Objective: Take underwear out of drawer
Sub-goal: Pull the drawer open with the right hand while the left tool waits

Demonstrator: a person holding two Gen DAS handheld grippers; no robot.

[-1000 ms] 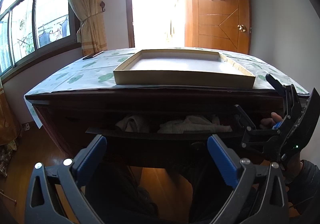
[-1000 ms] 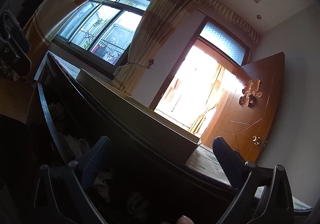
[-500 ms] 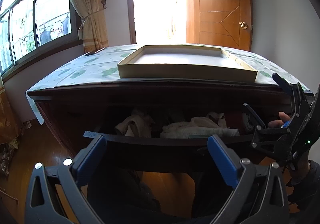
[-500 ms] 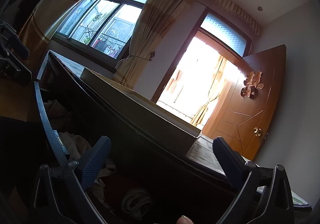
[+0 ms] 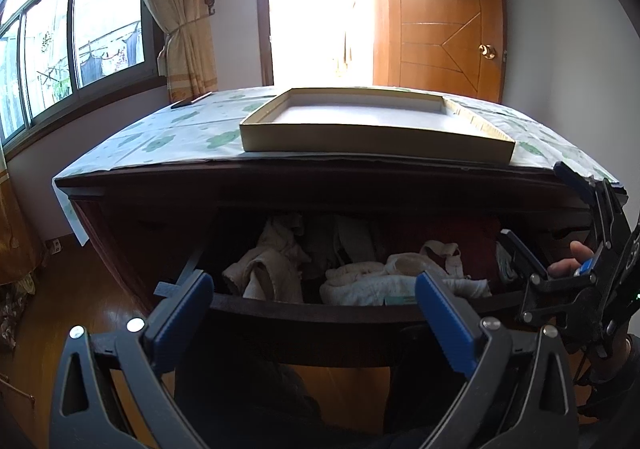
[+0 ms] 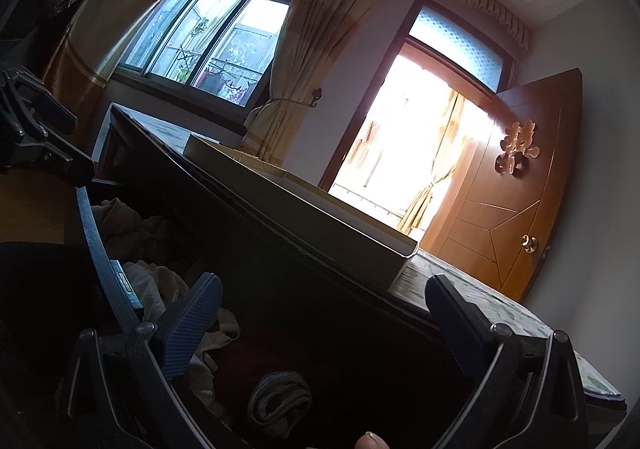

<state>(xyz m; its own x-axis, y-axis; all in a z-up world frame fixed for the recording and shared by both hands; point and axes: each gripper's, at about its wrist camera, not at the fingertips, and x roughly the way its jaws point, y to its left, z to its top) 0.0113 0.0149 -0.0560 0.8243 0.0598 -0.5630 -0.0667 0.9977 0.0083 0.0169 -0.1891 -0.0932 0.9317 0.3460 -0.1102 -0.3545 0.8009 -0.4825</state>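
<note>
Dark dresser [image 5: 360, 189]: one open drawer [image 5: 320, 315], several underwear [image 5: 272, 273], one tray [image 5: 372, 137].

Daylight floods in through the open doorway [image 5: 320, 5], blown out to pure white in both views, and more softly through the window [image 5: 60, 45]. The drawer [image 6: 168, 289] interior lies in deep shadow, grainy. Fisheye bending curves the edges, corners vignetted black
</note>
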